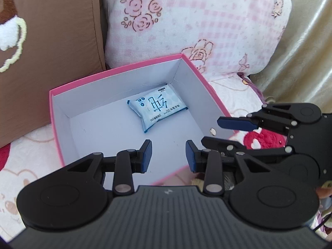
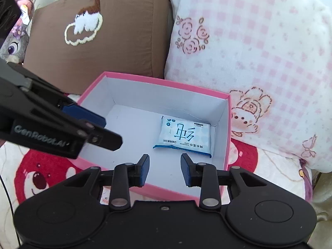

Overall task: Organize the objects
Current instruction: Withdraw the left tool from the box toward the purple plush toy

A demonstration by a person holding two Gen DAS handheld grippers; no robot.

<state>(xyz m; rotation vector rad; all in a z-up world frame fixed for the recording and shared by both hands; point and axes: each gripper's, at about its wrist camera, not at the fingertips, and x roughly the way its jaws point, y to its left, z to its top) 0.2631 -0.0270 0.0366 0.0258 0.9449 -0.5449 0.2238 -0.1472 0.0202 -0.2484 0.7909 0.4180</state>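
A pink box with a white inside stands open on the sofa; it also shows in the right wrist view. A blue and white wet-wipe pack lies flat in its far right corner, seen too in the right wrist view. My left gripper is open and empty over the box's near edge. My right gripper is open and empty at the box's near rim, and it shows from the side in the left wrist view at the box's right wall. The left gripper reaches in from the left.
A brown cushion and a pink checked pillow lean behind the box. The sofa cover has a red bear print. A grey plush toy sits at the far left. Gold fabric hangs at the right.
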